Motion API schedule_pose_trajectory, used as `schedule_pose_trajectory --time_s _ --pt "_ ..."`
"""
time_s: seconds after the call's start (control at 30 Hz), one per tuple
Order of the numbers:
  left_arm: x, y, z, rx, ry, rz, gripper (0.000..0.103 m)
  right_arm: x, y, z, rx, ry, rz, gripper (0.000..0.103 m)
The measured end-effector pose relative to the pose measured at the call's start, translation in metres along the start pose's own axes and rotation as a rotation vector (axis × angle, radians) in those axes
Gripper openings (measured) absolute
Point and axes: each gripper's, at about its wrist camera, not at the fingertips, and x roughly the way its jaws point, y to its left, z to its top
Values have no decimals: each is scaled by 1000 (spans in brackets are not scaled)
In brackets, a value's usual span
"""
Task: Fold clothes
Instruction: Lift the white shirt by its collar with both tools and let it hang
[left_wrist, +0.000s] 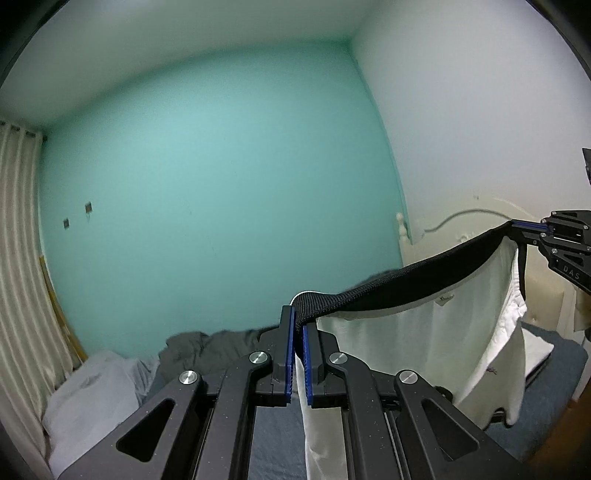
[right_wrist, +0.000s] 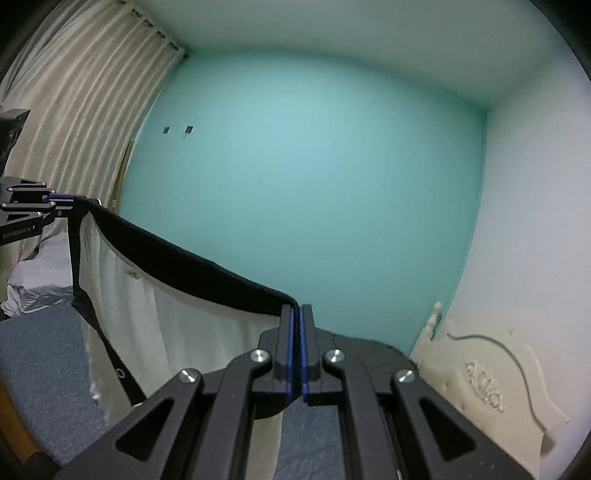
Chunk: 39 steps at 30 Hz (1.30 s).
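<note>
A white garment (left_wrist: 417, 354) with a black ribbed waistband (left_wrist: 413, 284) hangs in the air over the bed, stretched between both grippers. My left gripper (left_wrist: 298, 321) is shut on one end of the waistband. The right gripper (left_wrist: 517, 226) shows at the right edge, clamped on the other end. In the right wrist view my right gripper (right_wrist: 296, 310) is shut on the waistband (right_wrist: 192, 269), the white cloth (right_wrist: 166, 332) drops below it, and a black drawstring (right_wrist: 107, 350) dangles. The left gripper (right_wrist: 70, 199) holds the far end at the left.
A blue-grey bed cover (right_wrist: 40, 354) lies below. Grey crumpled clothing (left_wrist: 207, 347) and a pale pillow (left_wrist: 92, 391) sit at the bed's far side. A cream carved headboard (right_wrist: 487, 384) stands right, striped curtains (right_wrist: 81, 96) left, a turquoise wall (left_wrist: 207, 192) ahead.
</note>
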Motion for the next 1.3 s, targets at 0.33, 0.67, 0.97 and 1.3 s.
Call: schedule_pose_trajectory --time_s 0.33,0.67,0.97,1.3 --pt "-54 -1 22 29 -73 -1 4 -31 -3 24 8 -49 2 2" --pt "-91 -5 30 51 -116 23 4 -71 -5 30 -2 -89 3 2" --pt "-113 -20 36 57 -146 35 4 -100 -5 34 -14 -119 -7 2" --pt "-136 -18 36 59 -185 45 4 -130 -9 48 -30 -149 -18 2"
